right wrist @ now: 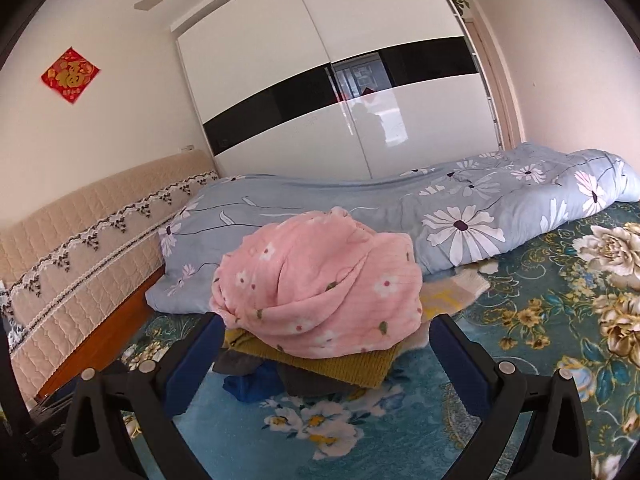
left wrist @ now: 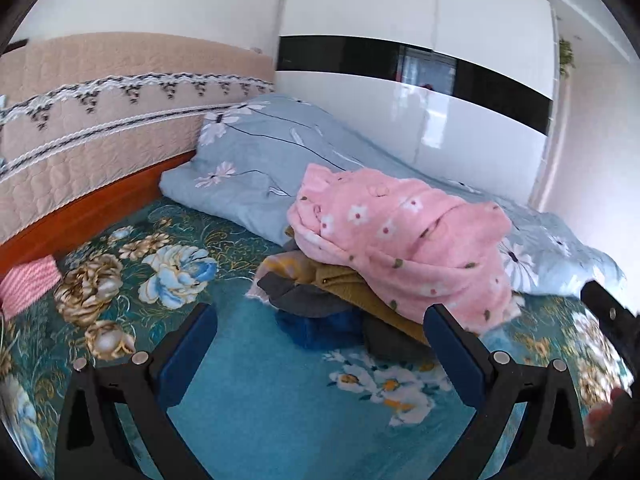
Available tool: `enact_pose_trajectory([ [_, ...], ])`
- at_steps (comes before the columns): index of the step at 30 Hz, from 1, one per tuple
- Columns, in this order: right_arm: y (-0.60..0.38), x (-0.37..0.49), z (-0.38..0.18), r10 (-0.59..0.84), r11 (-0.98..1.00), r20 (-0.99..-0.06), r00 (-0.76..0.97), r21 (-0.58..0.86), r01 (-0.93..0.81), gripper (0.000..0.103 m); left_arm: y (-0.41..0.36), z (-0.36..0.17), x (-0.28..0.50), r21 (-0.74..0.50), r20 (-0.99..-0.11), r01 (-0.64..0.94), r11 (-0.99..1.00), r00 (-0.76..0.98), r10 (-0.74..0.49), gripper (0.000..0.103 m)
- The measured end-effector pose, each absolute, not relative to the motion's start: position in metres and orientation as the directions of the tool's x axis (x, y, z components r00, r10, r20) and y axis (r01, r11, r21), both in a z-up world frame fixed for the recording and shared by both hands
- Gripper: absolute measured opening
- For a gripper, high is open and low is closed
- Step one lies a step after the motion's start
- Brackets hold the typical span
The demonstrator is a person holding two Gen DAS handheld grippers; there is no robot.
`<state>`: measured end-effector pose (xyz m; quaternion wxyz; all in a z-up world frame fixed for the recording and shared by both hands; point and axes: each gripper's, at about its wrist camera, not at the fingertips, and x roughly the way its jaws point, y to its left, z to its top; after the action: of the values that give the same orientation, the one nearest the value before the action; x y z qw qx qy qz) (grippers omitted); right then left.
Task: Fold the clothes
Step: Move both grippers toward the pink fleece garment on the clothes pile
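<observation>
1. Bed (left wrist: 260, 420) is carrying a heap of clothes (right wrist: 320, 344), pink fleece (right wrist: 320, 280) lying crumpled on top.
2. Left hand-held gripper (left wrist: 320, 344) and right hand-held gripper (right wrist: 326, 354) are both hovering spread wide, gripping nothing.
3. Heap is sitting dead ahead of both; right one is looking nearer.

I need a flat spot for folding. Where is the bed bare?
Bare bedspread lies between the clothes pile and both open grippers, and right of the pile below the duvet. Crowded: the pile against the duvet.
</observation>
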<state>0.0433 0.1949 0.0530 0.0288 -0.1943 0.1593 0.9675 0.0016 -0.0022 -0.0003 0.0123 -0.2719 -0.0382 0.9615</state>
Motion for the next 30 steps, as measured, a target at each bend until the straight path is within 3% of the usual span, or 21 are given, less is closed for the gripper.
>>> enact_pose_trajectory([
  [8, 0.195, 0.023, 0.046, 0.011, -0.966, -0.436, -0.9, 0.229, -0.122, 0.103, -0.023, -0.003, 0.017, -0.092, -0.529, -0.006, -0.996, -0.847, 0.054, 0.103],
  [12, 0.194, 0.009, 0.041, 0.009, -0.969, -0.462, -0.887, 0.214, -0.121, 0.103, -0.017, -0.008, 0.017, -0.127, -0.58, 0.058, -0.99, -0.814, 0.027, 0.103],
  [20, 0.196, -0.019, 0.03, -0.013, -0.975, -0.528, -0.849, 0.195, -0.106, 0.103, 0.009, -0.028, 0.001, -0.065, -0.617, 0.117, -0.991, -0.786, -0.053, 0.103],
  [30, 0.171, -0.05, 0.008, -0.113, -0.985, -0.649, -0.752, 0.171, 0.0, 0.103, -0.019, -0.055, -0.009, -0.199, -0.693, 0.223, -0.954, -0.721, -0.024, 0.103],
])
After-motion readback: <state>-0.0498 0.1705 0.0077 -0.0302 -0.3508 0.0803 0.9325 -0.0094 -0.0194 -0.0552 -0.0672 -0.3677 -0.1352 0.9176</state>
